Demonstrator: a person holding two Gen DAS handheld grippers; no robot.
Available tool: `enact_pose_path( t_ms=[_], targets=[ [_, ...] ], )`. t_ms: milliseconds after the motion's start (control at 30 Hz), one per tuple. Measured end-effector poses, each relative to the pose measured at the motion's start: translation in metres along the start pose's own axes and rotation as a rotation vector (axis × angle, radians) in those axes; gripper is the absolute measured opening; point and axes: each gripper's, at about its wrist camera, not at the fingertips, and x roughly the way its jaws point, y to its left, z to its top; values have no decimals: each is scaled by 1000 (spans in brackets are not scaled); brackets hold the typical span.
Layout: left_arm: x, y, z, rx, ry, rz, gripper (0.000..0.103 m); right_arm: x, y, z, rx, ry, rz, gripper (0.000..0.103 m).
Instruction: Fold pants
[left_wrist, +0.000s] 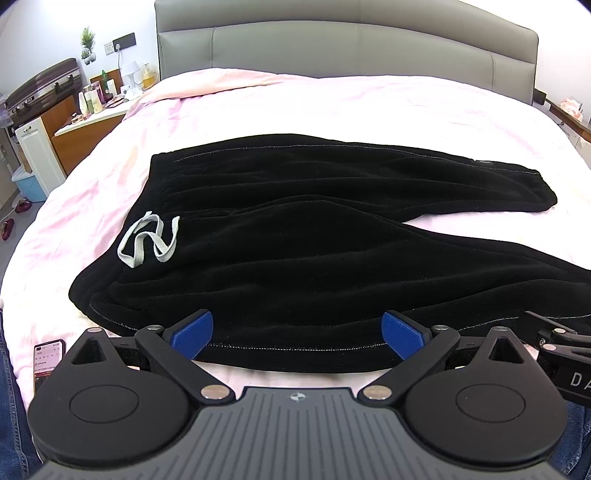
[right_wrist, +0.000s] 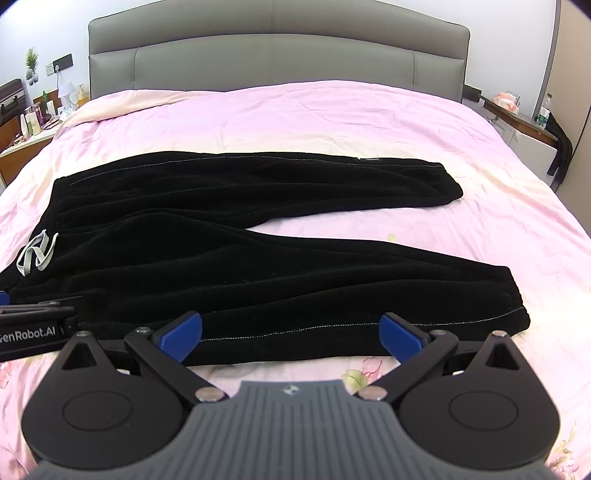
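Observation:
Black pants (left_wrist: 295, 240) lie spread flat on a pink bed (left_wrist: 332, 107), waist at the left with a grey drawstring (left_wrist: 149, 240), legs splayed to the right. They also show in the right wrist view (right_wrist: 240, 258), with the drawstring (right_wrist: 37, 254) at the far left. My left gripper (left_wrist: 297, 334) is open, its blue pads (left_wrist: 194, 334) straddling the near edge by the waist. My right gripper (right_wrist: 291, 334) is open over the near leg's edge, close to the cuff (right_wrist: 517, 306). Neither holds cloth.
A grey headboard (left_wrist: 351, 48) stands at the far end. A cluttered nightstand (left_wrist: 103, 99) and a white cabinet (left_wrist: 37, 151) are at the left. A phone (left_wrist: 48, 356) lies on the bed's near left. Another nightstand (right_wrist: 524, 118) is at the right.

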Motion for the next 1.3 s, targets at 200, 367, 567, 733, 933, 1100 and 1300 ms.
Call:
enact_pose_path(
  t_ms=[200,367,567,733,933,1100,1300],
  targets=[
    [2,-6,-2,79,-32,26,103,2,-4,0,-19,-31,54,98],
    [14,-6,-7,202,-38,-6,103,0,-9,-9,-189,-191,228,98],
    [43,8,-18,414,-29,-32,103,30,-5,-32,-616,-195,201,98],
    [58,30,-13,547,-43,3,103,64,-15,-44,-818,-129,212,98],
    [84,39,-17,698,27,35,103,102,-18,-53,-1046,-151,156,96],
    [121,33,-53,807,111,-12,103,140,-33,-70,-1258,-117,138,82],
    [146,37,-83,909,100,11,103,157,-68,-52,-1268,-92,157,82]
  ],
)
